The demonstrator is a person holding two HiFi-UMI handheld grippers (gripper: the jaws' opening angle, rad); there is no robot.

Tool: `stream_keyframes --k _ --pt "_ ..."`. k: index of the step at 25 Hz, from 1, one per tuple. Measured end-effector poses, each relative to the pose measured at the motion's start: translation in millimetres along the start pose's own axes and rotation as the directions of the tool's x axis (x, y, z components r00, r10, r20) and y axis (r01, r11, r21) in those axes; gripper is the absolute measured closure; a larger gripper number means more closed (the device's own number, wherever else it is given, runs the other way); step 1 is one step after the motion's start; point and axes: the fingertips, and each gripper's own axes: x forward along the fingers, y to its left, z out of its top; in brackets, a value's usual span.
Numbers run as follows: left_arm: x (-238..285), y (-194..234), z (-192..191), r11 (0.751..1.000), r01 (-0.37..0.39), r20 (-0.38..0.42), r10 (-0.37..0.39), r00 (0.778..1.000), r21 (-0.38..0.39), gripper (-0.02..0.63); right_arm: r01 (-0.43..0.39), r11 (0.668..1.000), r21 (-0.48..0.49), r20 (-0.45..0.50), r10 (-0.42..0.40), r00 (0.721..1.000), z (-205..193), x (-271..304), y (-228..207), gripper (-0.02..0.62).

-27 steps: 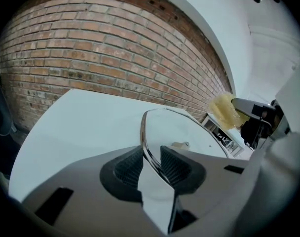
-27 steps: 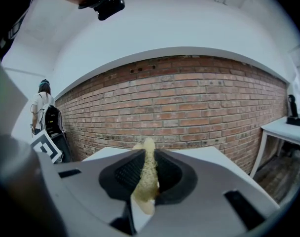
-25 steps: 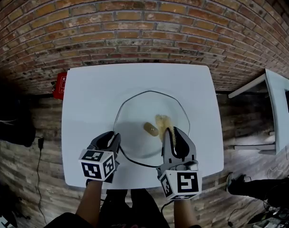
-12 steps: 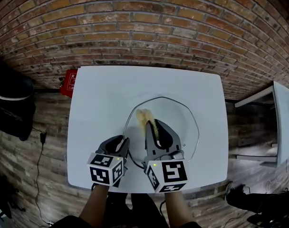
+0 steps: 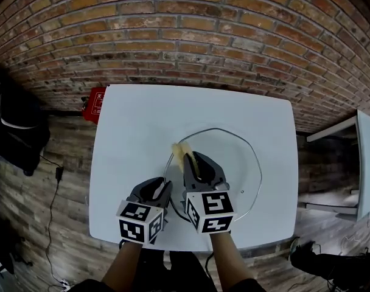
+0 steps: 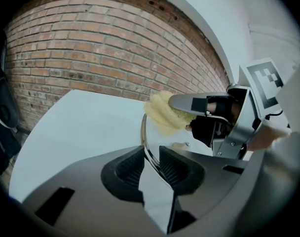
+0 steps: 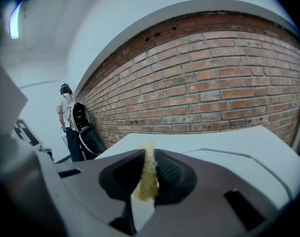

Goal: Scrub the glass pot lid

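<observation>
Change: a second ago the sponge (image 5: 181, 150) was working the middle of the glass pot lid (image 5: 237, 166). Now it's swung across to the lid's rim at 10 o'clock, and the right gripper (image 5: 194, 161) sits just beside the left gripper (image 5: 165, 189).
Left gripper: hasn't budged, jaws partly apart and pinched on the lid's rim at 8 o'clock. The metal band runs straight between the pads.
Right gripper: jaws closed down narrow on the yellow sponge, its frayed end poking out past the tips and hanging over the rim.
Lid: lying on the white table (image 5: 130, 126), in the near right part of the top.
Edges: the lid's 3 o'clock side comes near the table's right edge. Both marker cubes hang at the near edge, 6 o'clock.
Open room: bare tabletop from 9 round to 12 o'clock, well clear of the lid. The brick wall (image 5: 173, 35) closes off the far side.
Corner: a red object (image 5: 98, 104) sits at the table's far left corner, well apart from the action.
</observation>
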Motion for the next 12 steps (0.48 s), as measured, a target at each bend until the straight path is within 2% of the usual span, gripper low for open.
stream_keyframes --k 7,12 --pt "1.5 1.9 2.0 1.000 -0.011 -0.002 0.011 1.000 0.003 0.508 0.092 0.996 -0.006 -0.074 -0.093 0.993 -20.9 -1.7 -42.1 0.537" --pt "3.6 2.4 3.0 1.000 -0.021 -0.002 0.021 1.000 0.009 0.508 0.208 0.978 -0.020 -0.111 -0.209 0.972 -30.8 -21.5 -86.4 0.537"
